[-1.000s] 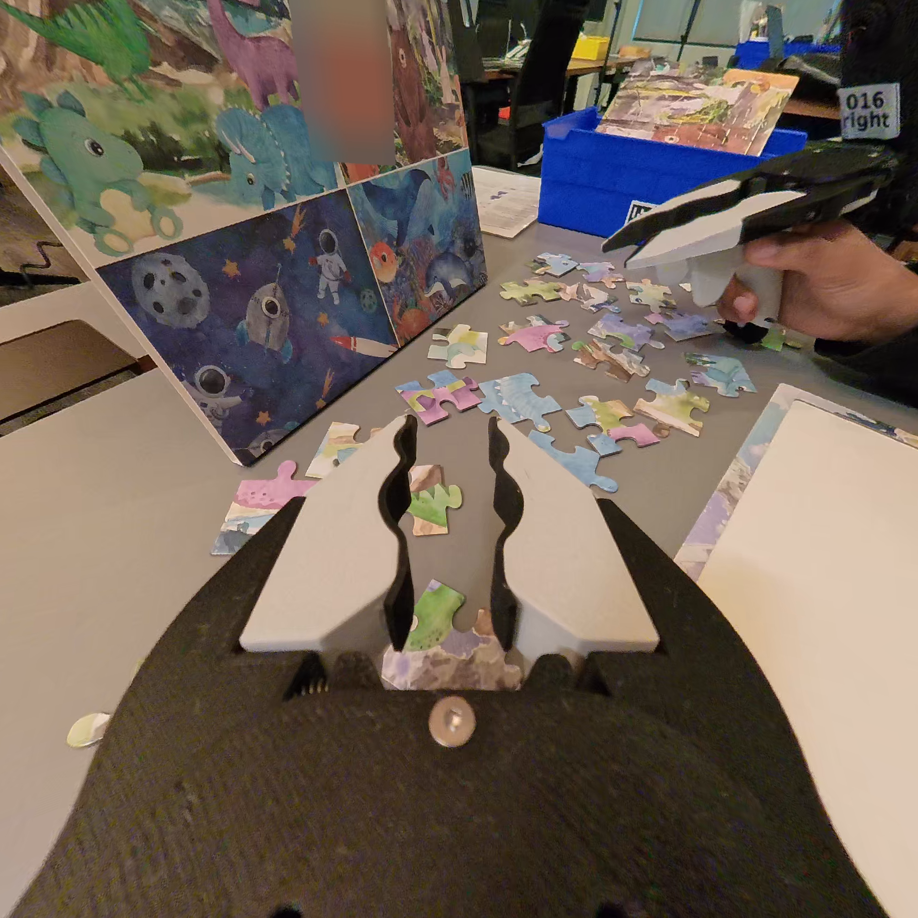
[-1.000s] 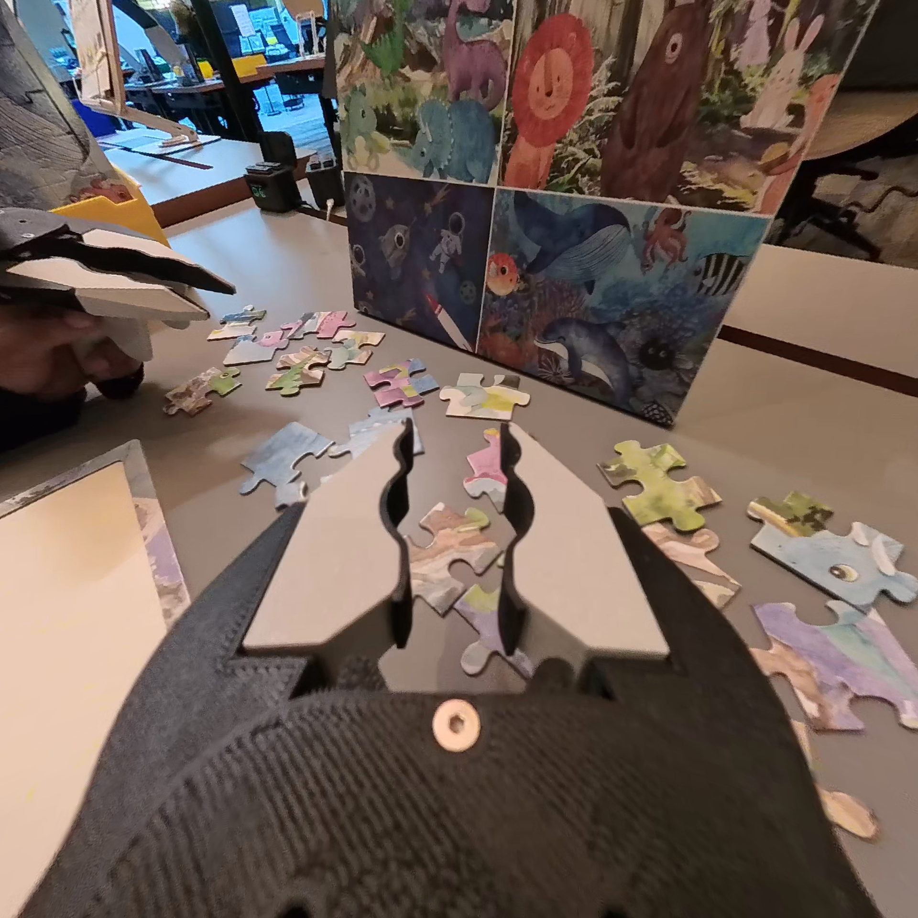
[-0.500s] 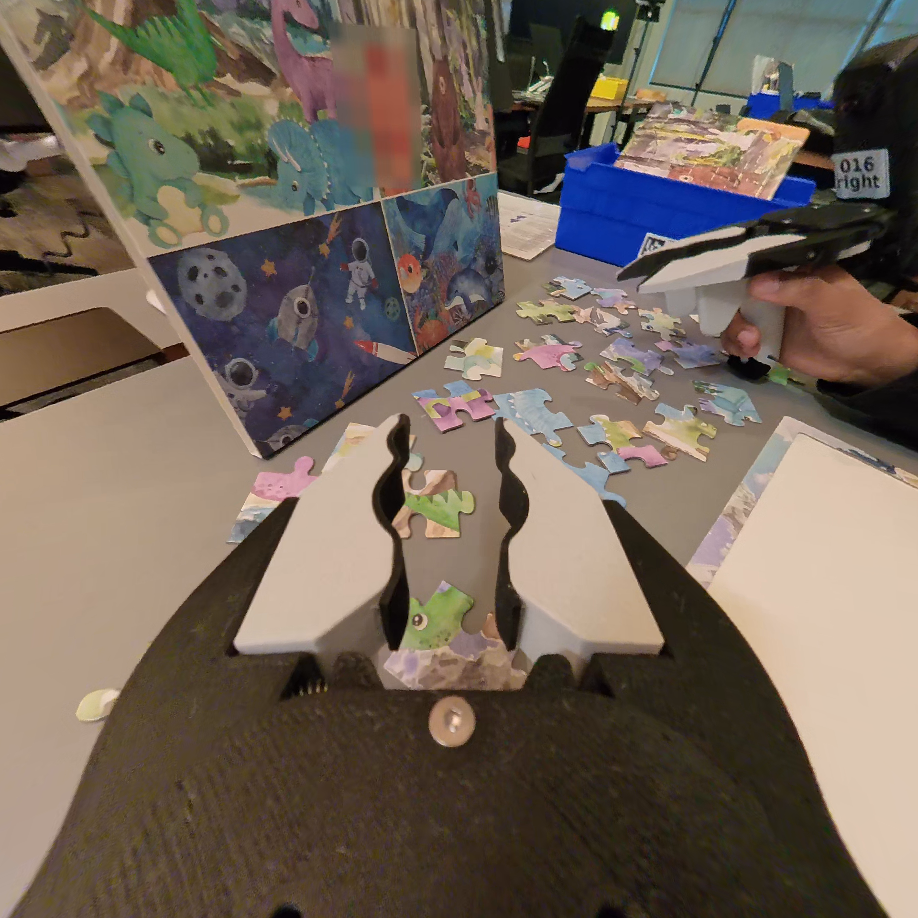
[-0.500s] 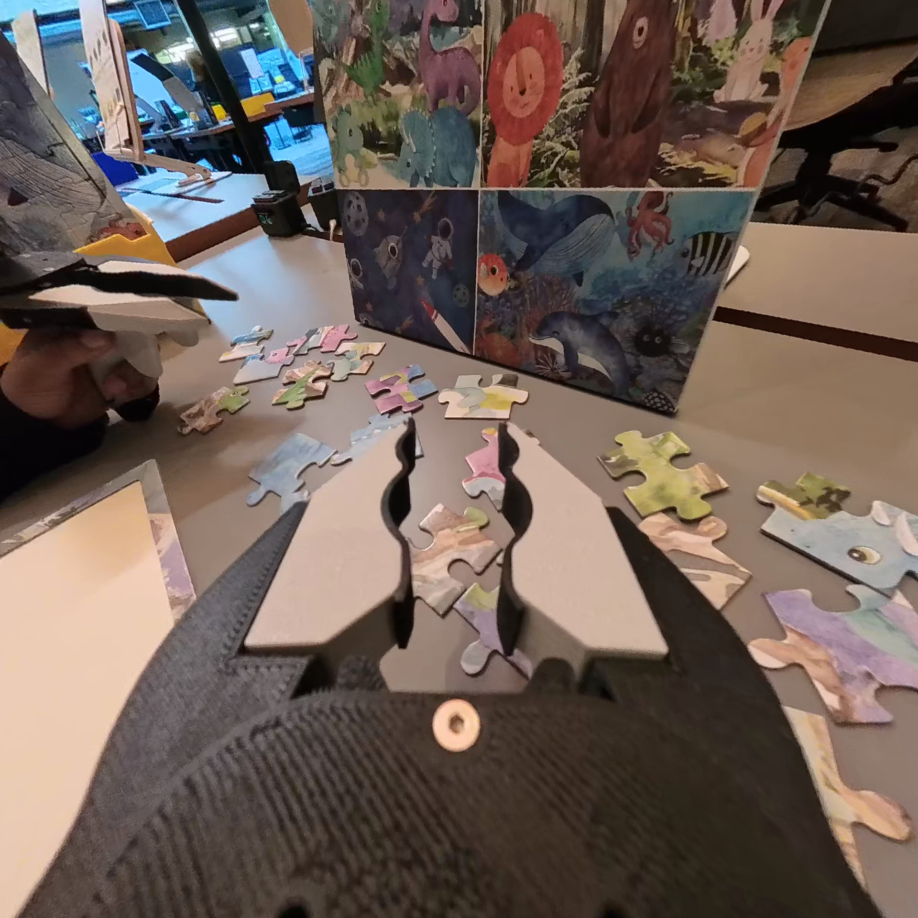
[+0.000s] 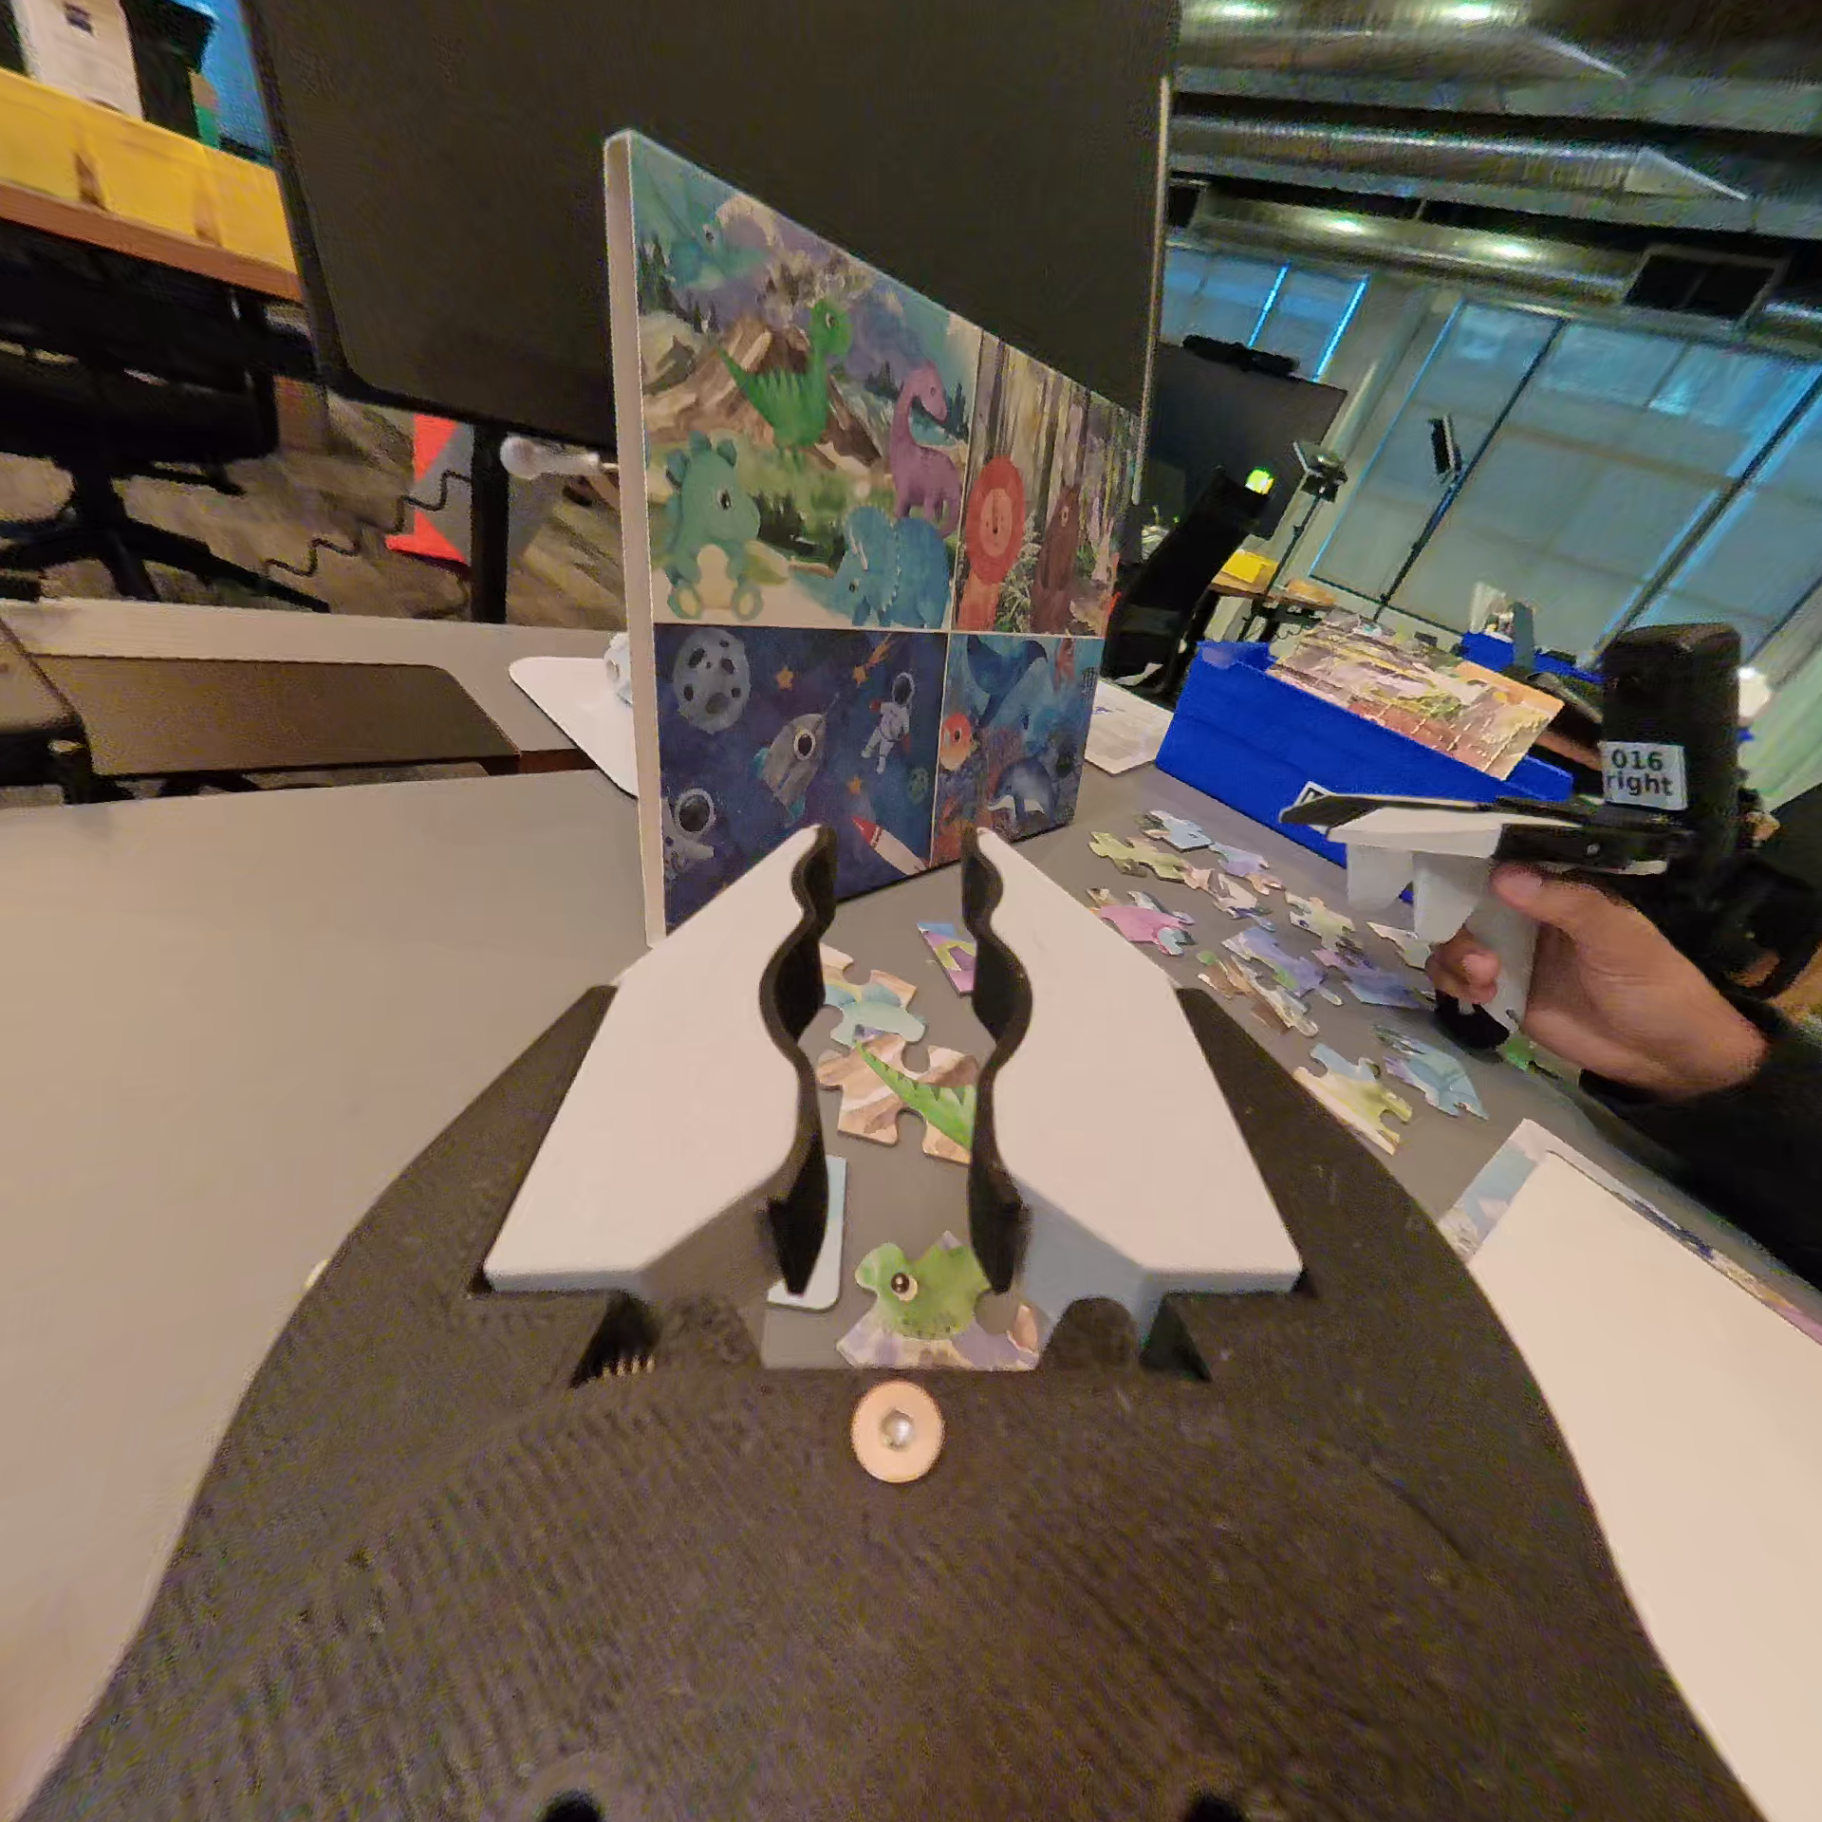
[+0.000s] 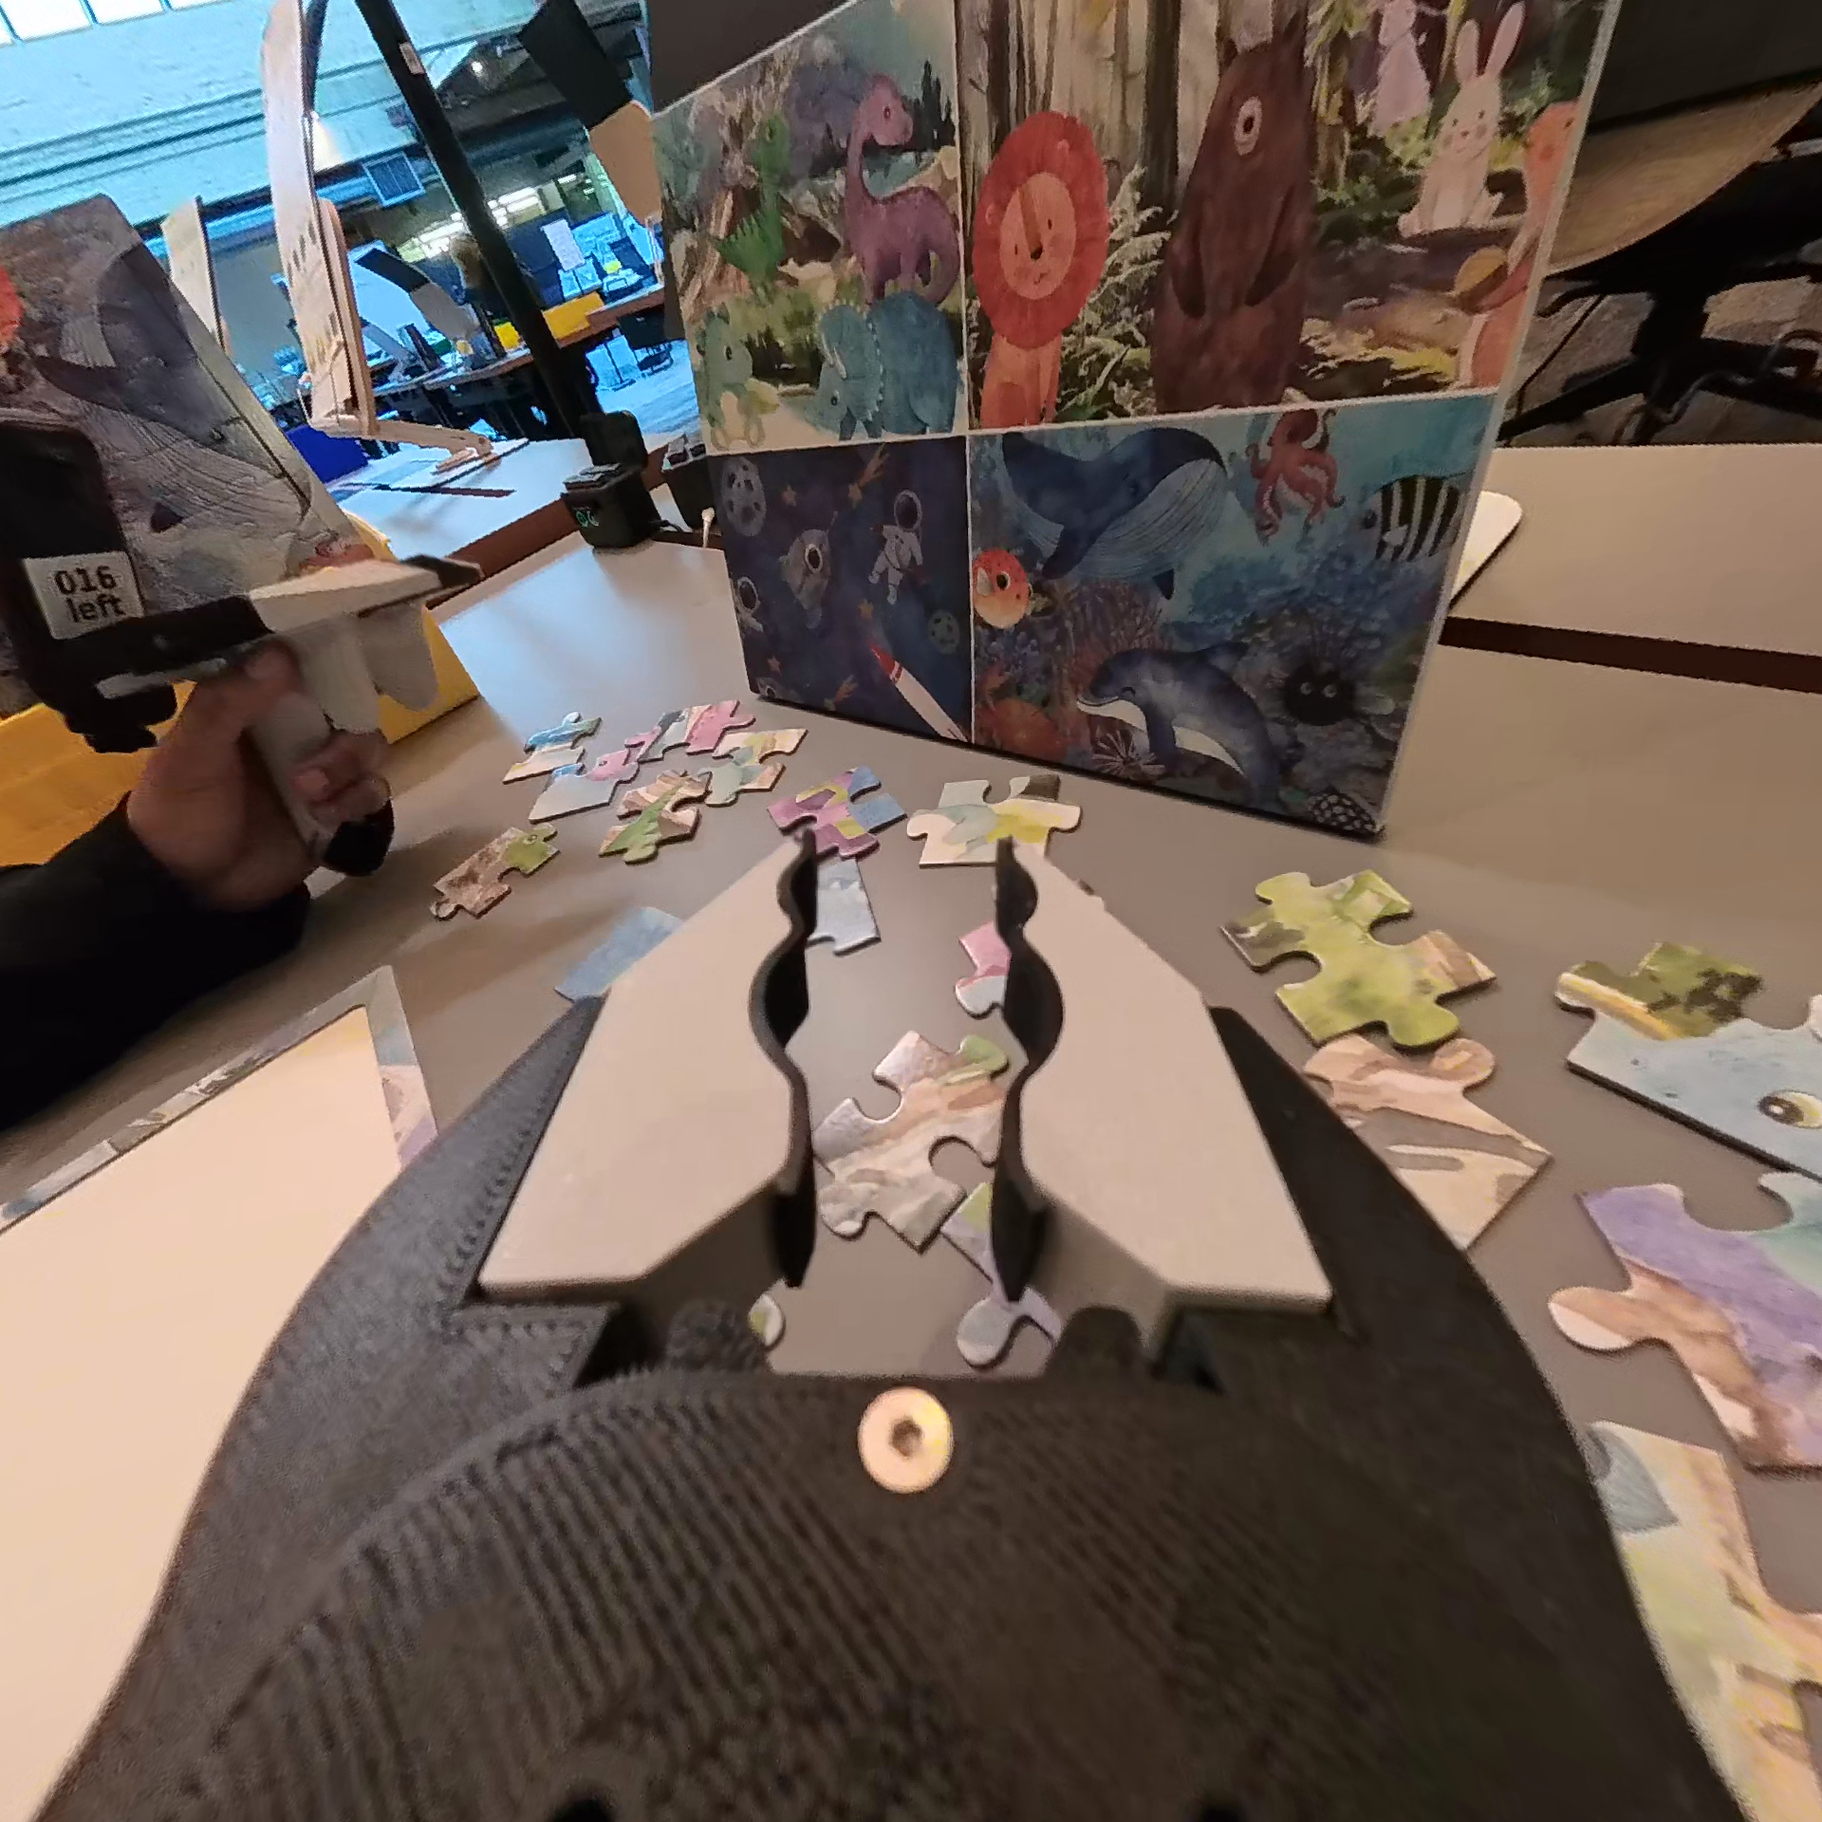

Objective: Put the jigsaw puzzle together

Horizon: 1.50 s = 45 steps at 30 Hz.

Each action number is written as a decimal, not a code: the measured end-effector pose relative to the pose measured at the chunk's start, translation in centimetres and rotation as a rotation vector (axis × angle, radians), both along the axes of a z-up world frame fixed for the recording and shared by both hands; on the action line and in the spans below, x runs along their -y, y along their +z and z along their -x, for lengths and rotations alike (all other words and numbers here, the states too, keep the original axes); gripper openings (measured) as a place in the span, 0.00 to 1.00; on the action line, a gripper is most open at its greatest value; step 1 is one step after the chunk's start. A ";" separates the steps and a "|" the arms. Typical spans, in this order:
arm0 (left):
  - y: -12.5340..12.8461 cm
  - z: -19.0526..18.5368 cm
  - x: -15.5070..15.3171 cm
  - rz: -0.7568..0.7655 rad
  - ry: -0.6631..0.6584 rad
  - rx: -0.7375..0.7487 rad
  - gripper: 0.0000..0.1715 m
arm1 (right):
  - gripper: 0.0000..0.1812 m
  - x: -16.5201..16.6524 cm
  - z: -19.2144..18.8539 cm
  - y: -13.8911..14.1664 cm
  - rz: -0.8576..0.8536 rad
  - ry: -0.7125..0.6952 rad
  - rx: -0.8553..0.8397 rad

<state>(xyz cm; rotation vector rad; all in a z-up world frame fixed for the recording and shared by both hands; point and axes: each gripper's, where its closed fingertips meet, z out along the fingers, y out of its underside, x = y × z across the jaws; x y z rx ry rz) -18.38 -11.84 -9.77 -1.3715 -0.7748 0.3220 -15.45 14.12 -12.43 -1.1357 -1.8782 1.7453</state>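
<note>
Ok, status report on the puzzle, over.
Left tongs open, empty. Right tongs open, empty. Puzzle pieces loose on the table, tray bare. Nothing in the way.

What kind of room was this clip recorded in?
Probably an open-plan lab or workshop: a grey work table, a blue plastic storage bin, more desks behind, large glazed walls and exposed ceiling ducts.

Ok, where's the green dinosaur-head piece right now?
In the left wrist view, the green dinosaur-head piece lies on the table at the base of the left gripper, between its open fingers, nearer the right one.
</note>
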 end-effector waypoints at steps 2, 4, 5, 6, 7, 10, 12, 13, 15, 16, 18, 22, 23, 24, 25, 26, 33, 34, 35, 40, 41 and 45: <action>-0.1 0.1 0.0 0.003 -0.001 0.007 0.13 | 0.22 -0.2 0.1 0.3 0.000 -0.021 -0.017; 0.2 0.4 0.7 0.029 0.029 -0.015 0.13 | 0.25 -0.7 0.3 0.7 -0.001 -0.047 -0.034; 0.4 0.7 1.4 0.050 0.061 -0.033 0.13 | 0.26 -0.9 0.3 0.9 0.003 -0.057 -0.040; 0.7 1.0 2.4 0.071 0.100 -0.049 0.13 | 0.26 -1.1 0.3 1.1 0.013 -0.063 -0.043; 0.9 1.4 3.5 0.085 0.138 -0.057 0.13 | 0.26 -1.3 0.3 1.3 0.028 -0.065 -0.044; 0.0 2.6 6.1 0.112 0.210 0.035 0.14 | 0.28 -1.4 0.3 1.7 0.075 -0.055 -0.039; -1.1 3.0 6.8 0.101 0.198 0.121 0.15 | 0.29 -1.3 0.3 1.7 0.063 -0.057 -0.045; -1.5 3.1 6.9 0.085 0.192 0.146 0.14 | 0.30 -1.3 0.3 1.6 0.046 -0.062 -0.050; -1.9 3.3 7.1 0.058 0.191 0.169 0.14 | 0.31 -1.3 0.3 1.6 0.010 -0.069 -0.066; -2.0 3.3 7.0 0.056 0.185 0.177 0.14 | 0.32 -1.3 0.3 1.7 -0.005 -0.075 -0.077; -2.3 3.3 6.8 0.068 0.173 0.184 0.14 | 0.32 -1.3 0.3 1.8 -0.030 -0.079 -0.094; -2.5 3.1 6.0 0.089 0.149 0.174 0.14 | 0.34 -1.0 0.1 2.0 -0.025 -0.058 -0.102; -2.5 3.1 5.8 0.092 0.141 0.171 0.14 | 0.35 -0.7 -0.1 2.2 -0.020 -0.040 -0.107; -2.5 3.0 5.6 0.096 0.135 0.166 0.14 | 0.35 -0.3 -0.4 2.4 -0.019 -0.005 -0.110; -2.5 2.9 5.5 0.100 0.131 0.161 0.14 | 0.35 0.5 -1.1 2.4 -0.029 0.065 -0.104; -2.4 2.9 5.3 0.103 0.126 0.155 0.15 | 0.33 1.7 -2.3 2.1 -0.062 0.172 -0.089; -2.4 2.5 4.3 0.131 0.092 0.133 0.15 | 0.24 8.3 -10.1 -2.6 -0.407 0.657 -0.065; -2.5 2.5 4.2 0.138 0.090 0.131 0.15 | 0.24 9.2 -11.3 -3.4 -0.429 0.721 -0.039; -2.6 2.5 4.2 0.145 0.090 0.129 0.15 | 0.23 9.9 -12.3 -4.3 -0.459 0.776 -0.009; -2.9 2.4 3.8 0.196 0.094 0.100 0.15 | 0.17 10.8 -14.2 -8.1 -0.638 0.874 0.045; -2.9 2.4 3.7 0.208 0.092 0.093 0.15 | 0.16 10.7 -14.0 -8.3 -0.641 0.866 0.055; -2.9 2.1 3.1 0.259 0.082 0.054 0.16 | 0.11 10.0 -12.9 -8.4 -0.625 0.816 0.076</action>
